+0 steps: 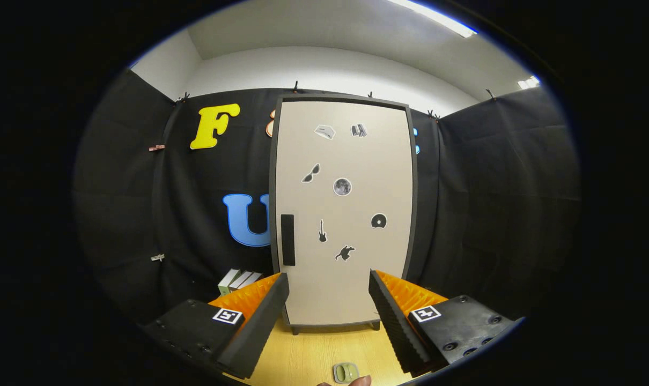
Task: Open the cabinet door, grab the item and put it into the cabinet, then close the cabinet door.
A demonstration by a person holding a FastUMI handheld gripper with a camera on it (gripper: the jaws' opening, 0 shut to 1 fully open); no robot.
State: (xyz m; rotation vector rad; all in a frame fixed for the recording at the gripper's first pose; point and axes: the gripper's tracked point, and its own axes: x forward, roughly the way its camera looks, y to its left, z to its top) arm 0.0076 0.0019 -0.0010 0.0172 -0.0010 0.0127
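1. The tall beige cabinet (341, 214) with a dark frame stands upright on the pale wooden tabletop (314, 356), its door shut and dotted with small black-and-grey stickers (342, 186).
2. The gripper (329, 300) hangs in front of the cabinet with its two fingers spread wide and nothing between them; the lower part of the door shows in the gap.
3. The step in hand, as I judge it, is opening the door, which is not yet begun.
4. The black vertical bar handle (287, 239) sits along the door's left edge, just above and beyond the left finger, so the hinges are probably on the right side.
5. To do it well, shift the fingers left and up until the handle lies between them, then close on it squarely, both pads pressing.
6. Pull in an arc around the right edge, not straight back; a straight tug could drag or tip the cabinet on its short feet.
7. Swing the door wide enough to leave the opening free for the next step.
8. The likely item, a stack of flat white and green boxes (238, 280), lies on the table left of the cabinet, beyond the left finger; keep the opening door clear of it.
9. A small grey-green oval object (346, 372) lies near a fingertip below the gripper; what it is I cannot tell.
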